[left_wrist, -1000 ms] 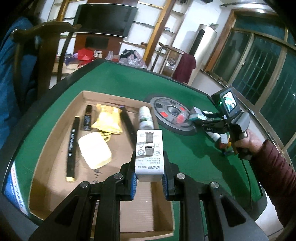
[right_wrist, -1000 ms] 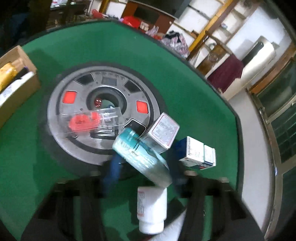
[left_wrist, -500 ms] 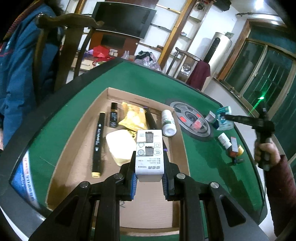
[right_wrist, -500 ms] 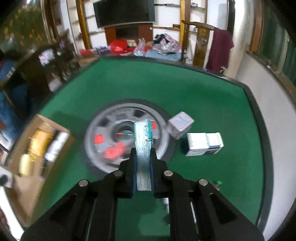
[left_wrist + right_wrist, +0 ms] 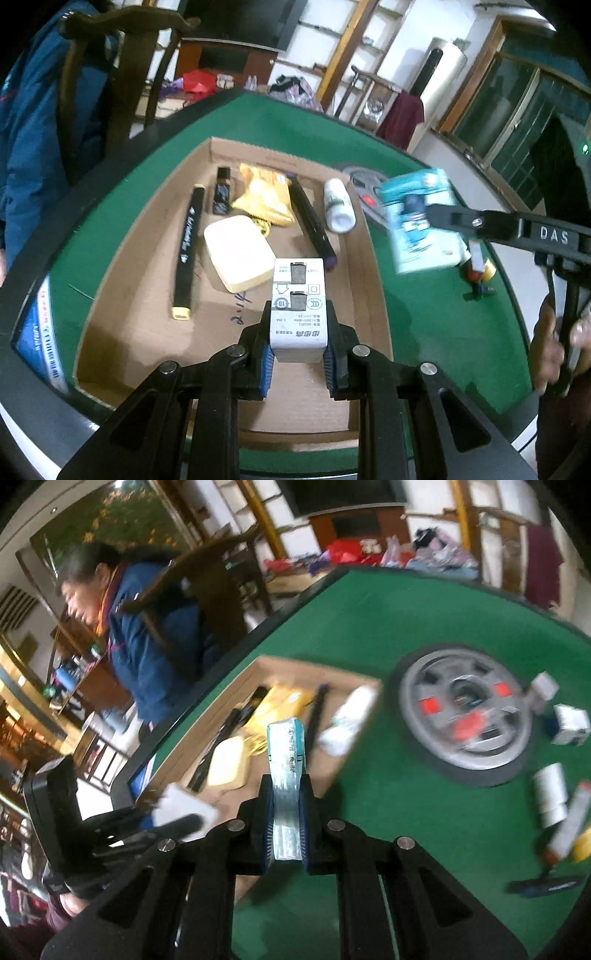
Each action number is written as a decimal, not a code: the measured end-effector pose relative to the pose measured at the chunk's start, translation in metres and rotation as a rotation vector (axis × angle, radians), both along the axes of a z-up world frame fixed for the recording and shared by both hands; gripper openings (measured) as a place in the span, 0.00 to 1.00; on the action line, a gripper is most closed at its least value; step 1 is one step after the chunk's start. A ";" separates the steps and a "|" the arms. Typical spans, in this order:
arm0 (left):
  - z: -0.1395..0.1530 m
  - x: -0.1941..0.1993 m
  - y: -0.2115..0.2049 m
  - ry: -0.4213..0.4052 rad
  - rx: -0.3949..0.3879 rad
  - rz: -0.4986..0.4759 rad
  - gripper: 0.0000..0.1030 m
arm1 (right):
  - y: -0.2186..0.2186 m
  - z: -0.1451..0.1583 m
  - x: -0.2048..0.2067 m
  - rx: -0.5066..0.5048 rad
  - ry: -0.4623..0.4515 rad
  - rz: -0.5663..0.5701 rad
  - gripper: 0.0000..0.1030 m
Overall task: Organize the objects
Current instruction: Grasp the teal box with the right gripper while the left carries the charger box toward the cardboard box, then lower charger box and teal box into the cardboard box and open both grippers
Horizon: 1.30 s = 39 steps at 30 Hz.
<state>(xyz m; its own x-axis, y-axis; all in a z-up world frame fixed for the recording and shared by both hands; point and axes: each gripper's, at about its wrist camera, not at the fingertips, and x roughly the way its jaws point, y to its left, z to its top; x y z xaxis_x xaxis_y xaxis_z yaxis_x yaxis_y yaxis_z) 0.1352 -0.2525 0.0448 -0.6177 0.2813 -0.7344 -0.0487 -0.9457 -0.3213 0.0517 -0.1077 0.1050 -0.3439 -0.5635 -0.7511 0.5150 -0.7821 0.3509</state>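
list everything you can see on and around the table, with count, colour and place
cardboard box: 1, brown, on green table
markers: 2, black, in box
soap bar: 1, cream, in box
snack bag: 1, yellow, in box
small bottle: 1, black, in box
pill bottle: 1, white, in box
round disc: 1, grey, on table
small cartons: 2, white, beside disc
charger: 1, white, in left gripper
packet: 1, teal, in right gripper

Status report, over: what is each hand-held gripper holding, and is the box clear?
Left hand-held gripper shut on white charger, above cardboard box. Right hand-held gripper shut on teal packet. Box part filled; near end bare.
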 end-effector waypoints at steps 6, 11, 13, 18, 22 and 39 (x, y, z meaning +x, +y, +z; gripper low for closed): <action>-0.016 -0.027 0.004 -0.087 -0.017 -0.018 0.18 | -0.033 -0.030 -0.003 0.021 -0.070 0.002 0.10; -0.025 -0.043 0.002 -0.113 -0.009 -0.009 0.18 | -0.041 -0.044 -0.018 0.027 -0.117 -0.033 0.10; -0.024 -0.044 0.003 -0.095 -0.018 -0.001 0.18 | -0.043 -0.049 -0.023 0.034 -0.130 -0.043 0.10; -0.022 -0.044 0.000 -0.076 -0.033 0.008 0.25 | -0.050 -0.054 -0.029 0.046 -0.140 -0.048 0.10; -0.012 -0.038 -0.007 -0.044 -0.023 0.024 0.35 | -0.057 -0.057 -0.037 0.060 -0.146 -0.061 0.10; 0.015 0.010 -0.077 0.057 0.103 0.193 0.45 | -0.042 -0.027 -0.039 -0.027 -0.067 -0.141 0.21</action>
